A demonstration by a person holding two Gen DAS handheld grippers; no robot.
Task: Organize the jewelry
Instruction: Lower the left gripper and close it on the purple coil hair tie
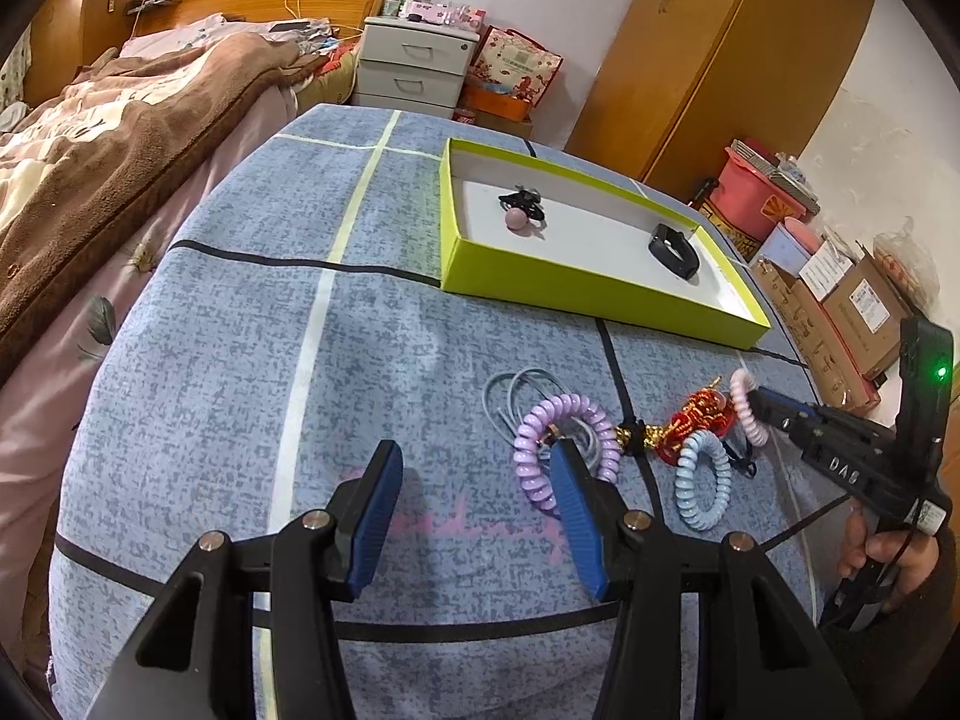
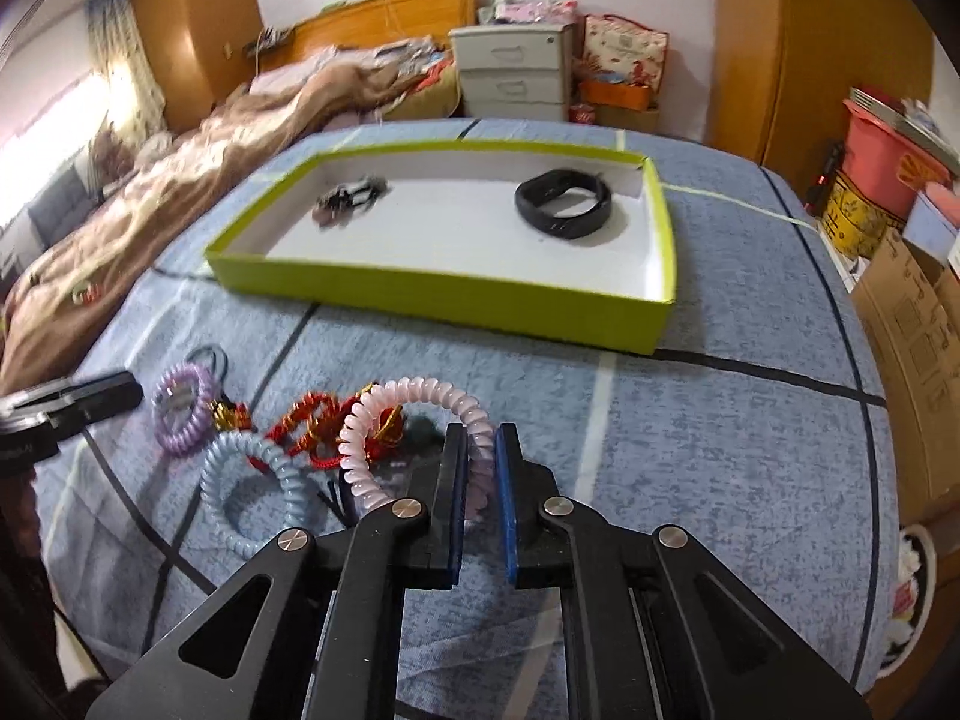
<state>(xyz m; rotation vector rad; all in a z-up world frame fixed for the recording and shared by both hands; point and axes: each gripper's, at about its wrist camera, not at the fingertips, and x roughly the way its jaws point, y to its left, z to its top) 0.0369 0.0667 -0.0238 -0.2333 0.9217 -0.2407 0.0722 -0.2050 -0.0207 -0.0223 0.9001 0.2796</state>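
A lime-green tray [image 1: 576, 291] [image 2: 444, 294] on the blue tablecloth holds a black wristband [image 1: 675, 251] [image 2: 564, 204] and a black hair tie with a pink bead [image 1: 521, 210] [image 2: 351, 199]. Loose in front of it lie a purple coil tie [image 1: 540, 450] [image 2: 180, 414], a light-blue coil tie [image 1: 702, 480] [image 2: 252, 486], a red-and-gold ornament [image 1: 696, 420] [image 2: 312, 426] and a grey cord [image 1: 516, 390]. My right gripper [image 2: 480, 450] [image 1: 757, 399] is shut on a pale-pink coil tie [image 2: 408, 414] [image 1: 747, 405]. My left gripper [image 1: 474, 462] is open and empty, low over the cloth beside the purple tie.
A bed with a brown blanket [image 1: 120, 120] lies to the left. A white drawer unit [image 1: 414, 60] and wooden wardrobe [image 1: 720, 60] stand behind the table. Cardboard boxes [image 1: 852, 306] and a red bin [image 1: 762, 192] stand right of the table.
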